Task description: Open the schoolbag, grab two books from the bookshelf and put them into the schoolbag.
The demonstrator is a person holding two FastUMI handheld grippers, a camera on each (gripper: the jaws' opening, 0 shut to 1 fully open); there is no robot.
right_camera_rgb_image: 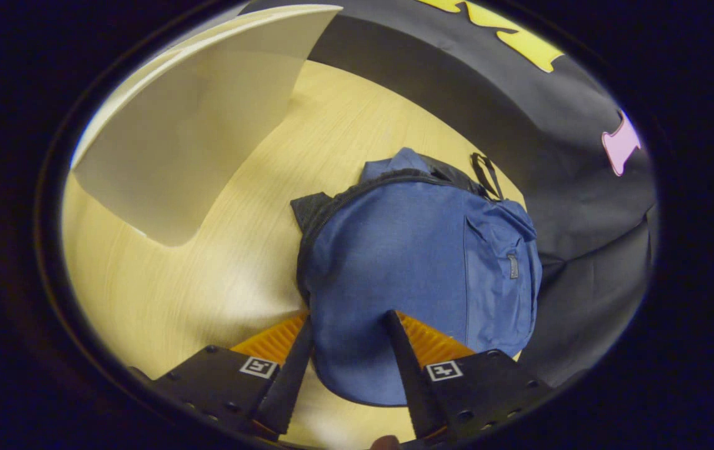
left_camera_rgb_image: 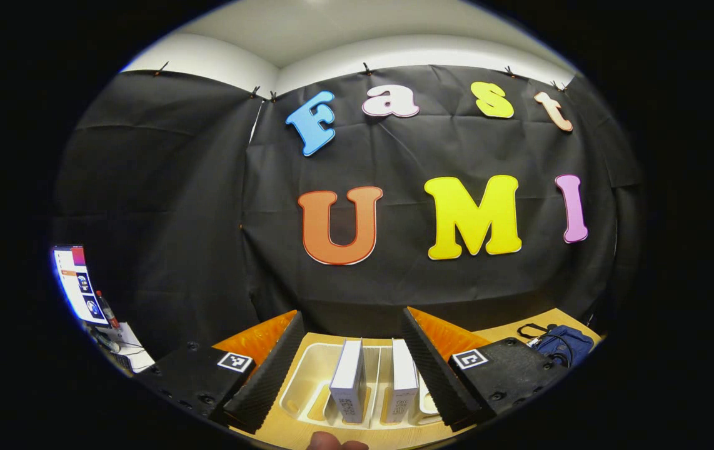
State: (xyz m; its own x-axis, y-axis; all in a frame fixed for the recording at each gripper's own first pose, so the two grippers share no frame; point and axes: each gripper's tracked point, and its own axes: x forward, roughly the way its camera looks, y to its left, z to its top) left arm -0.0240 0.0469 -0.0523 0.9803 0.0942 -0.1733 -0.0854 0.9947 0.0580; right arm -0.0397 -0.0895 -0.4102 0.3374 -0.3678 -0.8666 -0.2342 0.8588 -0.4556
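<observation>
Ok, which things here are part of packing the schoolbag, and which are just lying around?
Part of the job:
- blue schoolbag, lying on the table, right gripper open above it
- two white books standing in the white bookshelf, left gripper open before them

Just lying about:
- lit monitor
- red-capped bottle
- white board beside the bag

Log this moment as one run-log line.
left gripper: open, facing two books in rack | right gripper: open above schoolbag | books: not yet taken
</observation>
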